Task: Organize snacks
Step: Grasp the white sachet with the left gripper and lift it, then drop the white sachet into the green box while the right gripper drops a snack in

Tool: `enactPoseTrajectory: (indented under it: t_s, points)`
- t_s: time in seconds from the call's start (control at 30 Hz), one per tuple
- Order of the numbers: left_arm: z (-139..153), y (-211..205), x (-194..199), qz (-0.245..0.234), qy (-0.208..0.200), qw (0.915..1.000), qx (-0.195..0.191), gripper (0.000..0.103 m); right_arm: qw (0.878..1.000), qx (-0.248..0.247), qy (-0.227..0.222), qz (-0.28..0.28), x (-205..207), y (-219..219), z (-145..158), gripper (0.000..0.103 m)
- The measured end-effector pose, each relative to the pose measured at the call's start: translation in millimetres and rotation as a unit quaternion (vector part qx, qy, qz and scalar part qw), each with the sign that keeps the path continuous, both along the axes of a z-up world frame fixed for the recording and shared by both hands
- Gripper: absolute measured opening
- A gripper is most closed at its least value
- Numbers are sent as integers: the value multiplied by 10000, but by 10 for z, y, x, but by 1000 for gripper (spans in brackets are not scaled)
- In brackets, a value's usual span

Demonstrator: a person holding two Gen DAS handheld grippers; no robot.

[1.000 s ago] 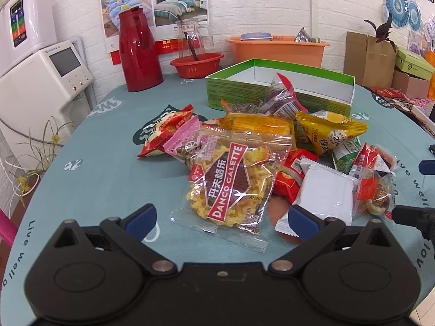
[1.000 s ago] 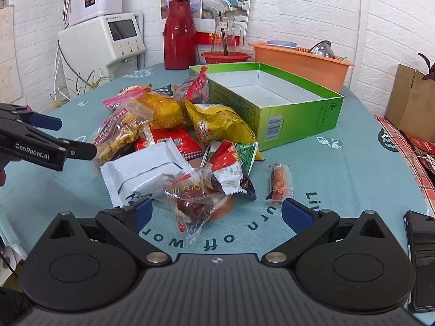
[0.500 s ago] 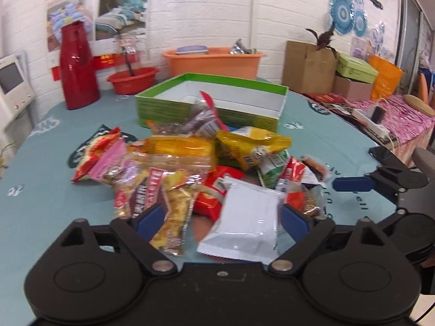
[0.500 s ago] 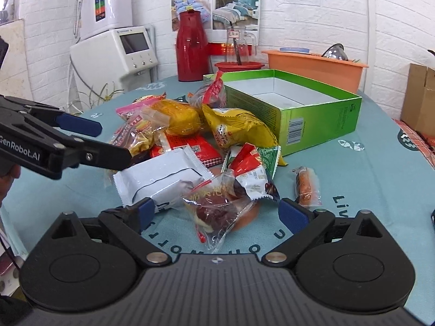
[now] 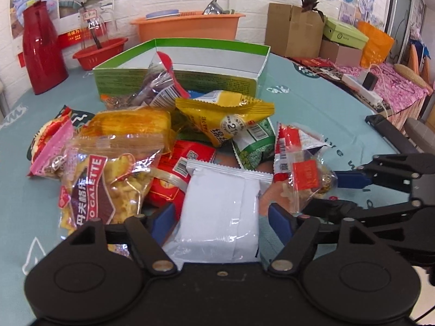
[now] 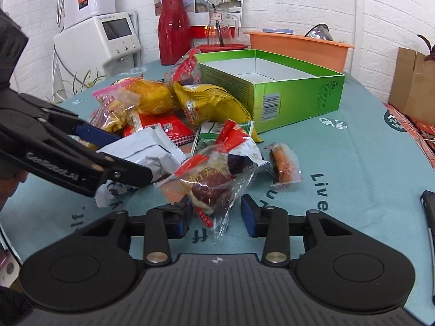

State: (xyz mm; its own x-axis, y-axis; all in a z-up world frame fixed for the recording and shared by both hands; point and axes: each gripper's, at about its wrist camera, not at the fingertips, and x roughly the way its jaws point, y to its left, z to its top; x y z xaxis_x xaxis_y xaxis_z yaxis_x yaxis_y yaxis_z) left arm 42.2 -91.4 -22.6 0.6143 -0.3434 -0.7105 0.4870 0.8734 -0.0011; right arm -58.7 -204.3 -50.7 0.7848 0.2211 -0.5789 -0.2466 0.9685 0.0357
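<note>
A pile of snack packets lies on the teal table in front of an open green box (image 5: 179,65), which is empty inside (image 6: 272,81). My left gripper (image 5: 221,220) is open with its fingers on either side of a white packet (image 5: 223,212); the packet also shows in the right wrist view (image 6: 141,152). My right gripper (image 6: 214,216) is open, its fingers astride a clear packet holding a red-brown pastry (image 6: 214,182). That packet shows in the left wrist view (image 5: 304,179). Each gripper is seen from the other's camera.
Around are a Danco Galette bag (image 5: 106,184), a yellow packet (image 5: 225,119), a red packet (image 5: 176,174), a green packet (image 5: 255,144) and a small sausage packet (image 6: 282,163). Behind stand a red flask (image 5: 40,51), an orange basin (image 5: 190,27) and cardboard boxes (image 5: 293,30).
Both grippers have moved forward into the pile and narrowed. The left now straddles the white packet; the right now straddles the clear pastry packet.
</note>
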Motion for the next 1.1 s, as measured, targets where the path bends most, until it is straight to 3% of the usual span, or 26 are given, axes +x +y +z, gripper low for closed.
enactPoseTrajectory:
  t_s: [0.03, 0.2, 0.37, 0.4, 0.43, 0.57, 0.6, 0.63, 0.67, 0.7, 0.8, 0.83, 0.87, 1.0, 1.03, 1.07, 1.1]
  points:
    - [-15, -11, 7, -9, -10, 10000, 50, 90, 10000, 54, 4, -16, -5, -12, 4, 84]
    - [-111, 71, 3, -56, 99, 9999, 117, 84, 9990, 432, -18, 75, -30, 4, 60, 103]
    - [-115, 145, -6, 58, 87, 9999, 29, 85, 9991, 400, -137, 95, 20, 103, 104, 103]
    - [-115, 128, -9, 70, 55, 10000, 27, 80, 9993, 358, -137, 15, 49, 113, 79, 103]
    - [-112, 116, -21, 49, 6, 10000, 11, 72, 9993, 352, -143, -9, 72, 109, 47, 101]
    - [-17, 170, -111, -9, 18, 9997, -250, 63, 9989, 462, -71, 84, 0, 70, 57, 93]
    - [37, 201, -138, -52, 5, 9993, -361, 62, 9986, 487, -122, 175, -44, 64, 97, 86]
    - [115, 226, -169, -89, -40, 9988, -477, 61, 9983, 506, -150, 256, -80, 55, 147, 50]
    - [192, 253, -191, -127, -98, 9983, -565, 61, 9979, 535, -177, 305, -104, 41, 198, 43]
    - [284, 276, -208, -146, -183, 9975, -661, 60, 9971, 638, -214, 349, -119, 14, 260, 30]
    - [564, 302, -165, -106, -555, 9949, -838, 61, 9952, 714, -545, 390, -111, -35, 457, 26]
    - [648, 300, -129, -69, -680, 9938, -882, 61, 9950, 628, -698, 347, -90, -34, 517, 13]
    - [725, 293, -89, -26, -802, 9925, -920, 62, 9946, 572, -806, 326, -61, -33, 564, 9]
    - [925, 252, 166, 113, -1003, 9887, -1106, 62, 9926, 514, -1086, 176, 57, -88, 702, 5]
    - [944, 244, 231, 129, -968, 9884, -1165, 64, 9926, 448, -1118, 132, 75, -104, 723, 10]
    - [940, 245, 278, 151, -930, 9882, -1204, 64, 9930, 386, -1106, 153, 72, -123, 724, 16]
    - [929, 250, 314, 182, -892, 9882, -1234, 63, 9939, 342, -1024, 208, 60, -144, 696, 39]
